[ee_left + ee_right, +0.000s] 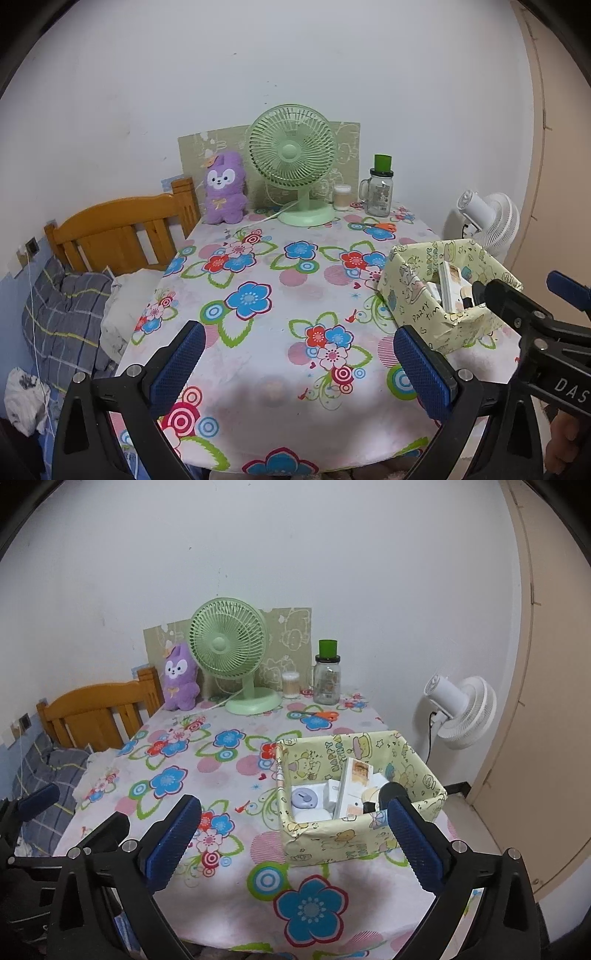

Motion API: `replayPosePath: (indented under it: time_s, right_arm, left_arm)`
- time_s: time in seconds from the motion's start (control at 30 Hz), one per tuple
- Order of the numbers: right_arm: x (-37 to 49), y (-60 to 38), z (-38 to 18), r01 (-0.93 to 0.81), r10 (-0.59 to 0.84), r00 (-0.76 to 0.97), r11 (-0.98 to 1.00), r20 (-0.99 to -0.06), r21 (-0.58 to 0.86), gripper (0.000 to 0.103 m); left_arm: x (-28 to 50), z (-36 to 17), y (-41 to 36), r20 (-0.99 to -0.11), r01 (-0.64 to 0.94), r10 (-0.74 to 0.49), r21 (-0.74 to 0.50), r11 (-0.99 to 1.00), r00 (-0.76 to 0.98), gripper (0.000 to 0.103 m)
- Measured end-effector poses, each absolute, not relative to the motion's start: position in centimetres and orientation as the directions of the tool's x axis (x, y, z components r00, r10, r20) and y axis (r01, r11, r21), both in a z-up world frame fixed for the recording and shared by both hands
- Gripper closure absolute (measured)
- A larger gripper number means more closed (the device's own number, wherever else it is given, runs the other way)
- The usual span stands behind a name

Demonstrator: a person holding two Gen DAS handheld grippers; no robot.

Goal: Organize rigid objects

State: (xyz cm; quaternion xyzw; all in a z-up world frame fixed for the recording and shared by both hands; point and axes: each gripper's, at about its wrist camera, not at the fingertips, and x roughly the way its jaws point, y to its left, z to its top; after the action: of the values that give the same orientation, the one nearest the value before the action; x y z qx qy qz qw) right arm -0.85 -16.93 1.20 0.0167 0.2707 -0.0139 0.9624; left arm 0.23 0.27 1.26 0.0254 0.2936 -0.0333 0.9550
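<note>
Right gripper [293, 843]: jaws spread wide, nothing between the blue pads; it hangs over the near edge of the table [229, 904], its right finger in front of the near right corner of the paper-wrapped box [332, 840], whether touching cannot be told.
Left gripper [299, 363]: jaws likewise wide and empty, over bare floral cloth at the near side; no contact with any object.
Box: stands on the right half of the table, near side; open-topped, covered in pale yellow cartoon paper; inside it lie a round lilac-topped item [304, 798], several small white cartons [334, 788] and a tall flat carton [354, 788] standing upright; further contents partly hidden behind the right finger.
Far edge of table, left to right: purple plush toy [180, 683]; green desk fan [231, 653]; small tub of cotton swabs [290, 685]; glass jar with green cap [327, 677]; orange-handled scissors [321, 715] lie flat just in front of the jar.
Beyond the table: wooden bed headboard [92, 712] at left; white fan [463, 709] at right, by the wall.
</note>
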Motion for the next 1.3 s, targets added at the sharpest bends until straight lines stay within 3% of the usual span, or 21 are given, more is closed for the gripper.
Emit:
replayPosePath:
  time_s: [1.3]
  right_arm:
    - [0.0,-17.0,0.8,0.046,-0.035,0.863,0.999,-0.503,0.009,0.001]
  left_arm:
    - [0.9,1.6,1.2,-0.549,0.072,-0.077,-0.029,0.997,0.832,0.000]
